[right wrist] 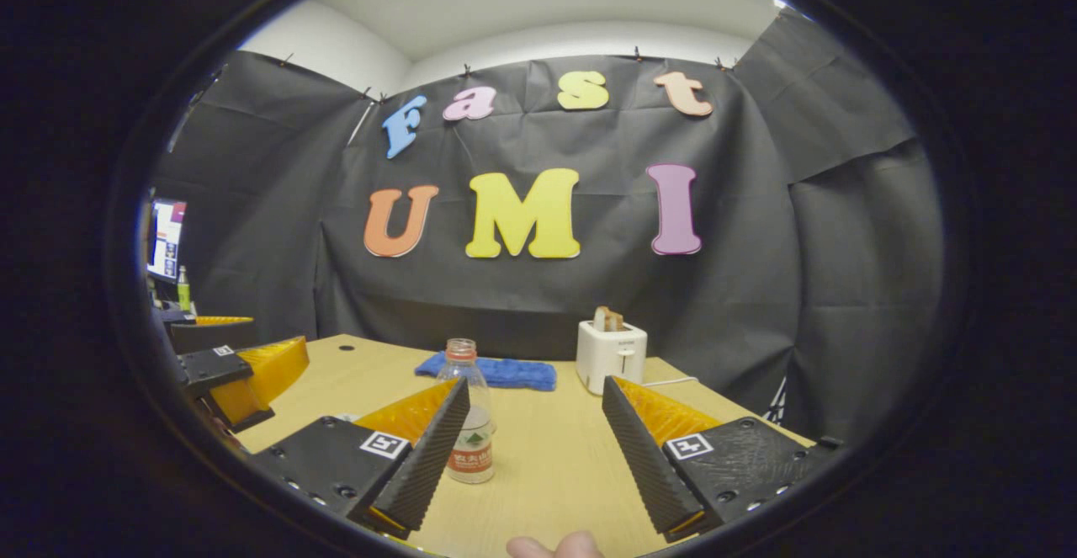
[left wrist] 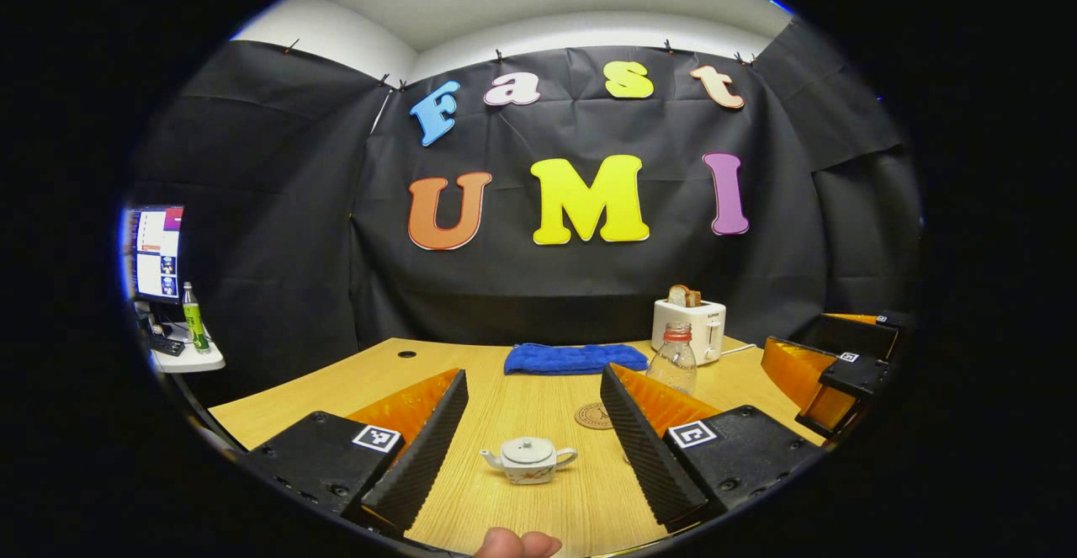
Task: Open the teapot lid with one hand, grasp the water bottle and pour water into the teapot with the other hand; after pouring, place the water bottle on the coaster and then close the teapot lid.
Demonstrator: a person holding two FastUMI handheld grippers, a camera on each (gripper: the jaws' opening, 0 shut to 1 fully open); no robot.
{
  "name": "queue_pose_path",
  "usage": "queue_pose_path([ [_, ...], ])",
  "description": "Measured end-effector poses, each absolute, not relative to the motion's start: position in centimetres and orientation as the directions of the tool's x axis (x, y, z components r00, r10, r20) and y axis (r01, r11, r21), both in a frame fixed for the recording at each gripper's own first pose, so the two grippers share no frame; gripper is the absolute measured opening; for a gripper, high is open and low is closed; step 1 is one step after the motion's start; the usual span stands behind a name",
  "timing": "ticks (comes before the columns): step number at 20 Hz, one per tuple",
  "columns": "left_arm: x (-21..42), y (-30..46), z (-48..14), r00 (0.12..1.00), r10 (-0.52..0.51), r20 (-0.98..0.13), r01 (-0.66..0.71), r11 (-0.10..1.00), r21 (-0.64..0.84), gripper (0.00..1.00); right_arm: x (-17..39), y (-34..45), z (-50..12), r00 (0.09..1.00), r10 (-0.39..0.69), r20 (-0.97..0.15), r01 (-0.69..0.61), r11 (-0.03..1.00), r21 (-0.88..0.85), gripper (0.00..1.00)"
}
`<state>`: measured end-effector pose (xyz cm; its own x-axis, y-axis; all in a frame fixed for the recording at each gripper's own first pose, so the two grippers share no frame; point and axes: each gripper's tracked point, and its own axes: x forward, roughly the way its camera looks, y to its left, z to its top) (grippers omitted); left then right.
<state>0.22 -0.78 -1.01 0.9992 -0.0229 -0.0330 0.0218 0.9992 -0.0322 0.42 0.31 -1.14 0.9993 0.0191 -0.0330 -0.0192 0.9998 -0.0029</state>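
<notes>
A: Left gripper view: left tongs (left wrist: 532, 436) spread wide, teapot (left wrist: 529, 460) framed between, lid (left wrist: 527, 449) on. Coaster (left wrist: 595, 416) just beyond, bottle (left wrist: 674, 359) behind it.

B: Right gripper view: right tongs (right wrist: 533, 444) spread too, bottle (right wrist: 471, 411) upright on surface (right wrist: 555, 457), left of centre.

A: Nothing gripped; opening step, probably. Next: lower, pinch lid knob, lift.

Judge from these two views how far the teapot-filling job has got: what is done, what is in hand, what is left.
Nothing looks done: the teapot has its lid on, and the water bottle stands on the table, not on the coaster. In hand: the left gripper is open, facing the teapot; the right gripper is open near the bottle. Left: everything.
</notes>
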Motion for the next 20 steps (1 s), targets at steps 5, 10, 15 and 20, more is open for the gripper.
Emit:
queue_pose_path([
  [5,0.4,-0.4,-1.6,0.999,0.016,-0.048,-0.016,1.000,-0.012,0.99,0.9,0.4,-1.4,0.998,0.059,-0.032,-0.059,0.998,-0.010,0.96],
  [10,1.1,0.1,-3.7,0.995,0.018,-0.094,-0.018,1.000,0.007,0.99,1.8,-0.6,-3.2,0.996,0.071,-0.057,-0.069,0.997,0.032,0.95],
  [15,2.2,-0.6,-6.0,0.990,-0.007,-0.141,0.010,1.000,0.018,1.00,2.5,-2.2,-3.9,0.999,0.026,-0.045,-0.026,1.000,-0.009,0.95],
  [20,3.9,-1.2,-8.6,0.977,-0.035,-0.209,0.039,0.999,0.013,0.99,3.0,-3.0,-5.7,0.998,0.010,-0.064,-0.012,0.999,-0.036,0.96],
])
